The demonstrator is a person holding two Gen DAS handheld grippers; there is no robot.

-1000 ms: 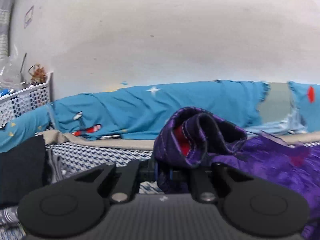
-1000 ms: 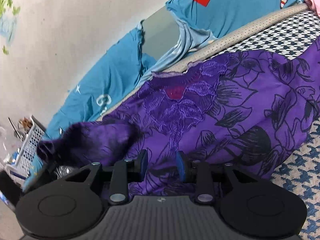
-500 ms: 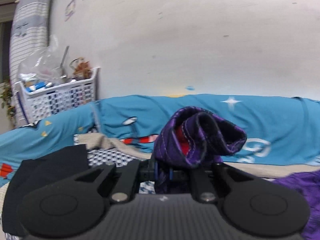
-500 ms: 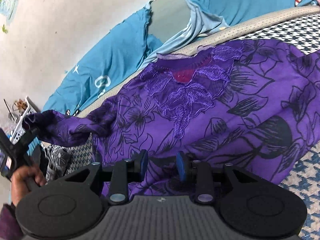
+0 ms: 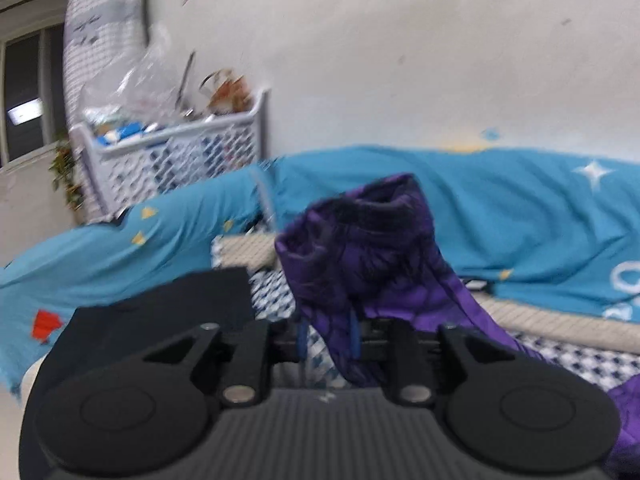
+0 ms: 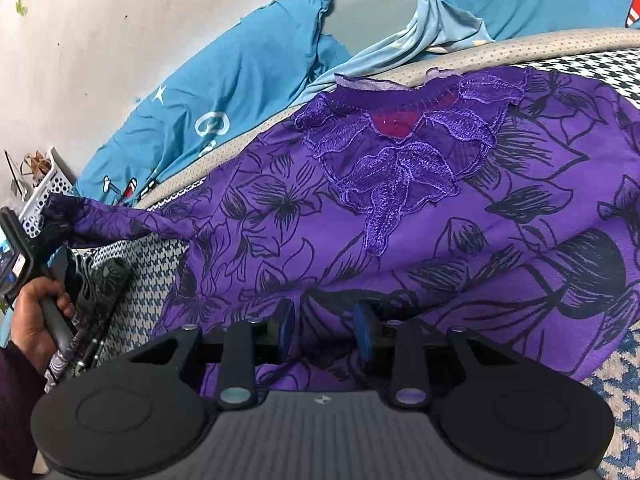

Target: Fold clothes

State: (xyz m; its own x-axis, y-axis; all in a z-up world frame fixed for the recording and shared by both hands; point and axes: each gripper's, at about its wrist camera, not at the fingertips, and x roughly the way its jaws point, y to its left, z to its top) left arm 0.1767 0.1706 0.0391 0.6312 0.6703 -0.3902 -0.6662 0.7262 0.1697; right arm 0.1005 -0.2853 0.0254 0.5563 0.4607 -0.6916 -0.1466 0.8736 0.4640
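Observation:
A purple floral garment [image 6: 400, 208] with a lace neckline lies spread on the checkered bedspread [image 6: 136, 320]. One sleeve [image 6: 112, 220] is stretched out to the left, off the bed, up to my left gripper [image 6: 54, 220], which a hand [image 6: 36, 312] holds. In the left wrist view the bunched sleeve end [image 5: 360, 248] stands up between the blue pads of the left gripper [image 5: 327, 340]; its jaws are opening, with the cloth still caught between them. My right gripper [image 6: 324, 328] sits at the garment's near edge, with a fold of purple cloth between its pads.
Blue printed bedding [image 5: 520, 216] runs along the white wall behind the bed. A white lattice basket [image 5: 180, 160] full of clutter stands at the far left. A black cloth [image 5: 160, 308] and dark patterned clothes [image 6: 100, 288] lie at the bed's left side.
My left gripper swung left with the sleeve, drawing it out straight from the garment's body. Its pads now stand slightly wider. The right gripper shifted a little over the hem.

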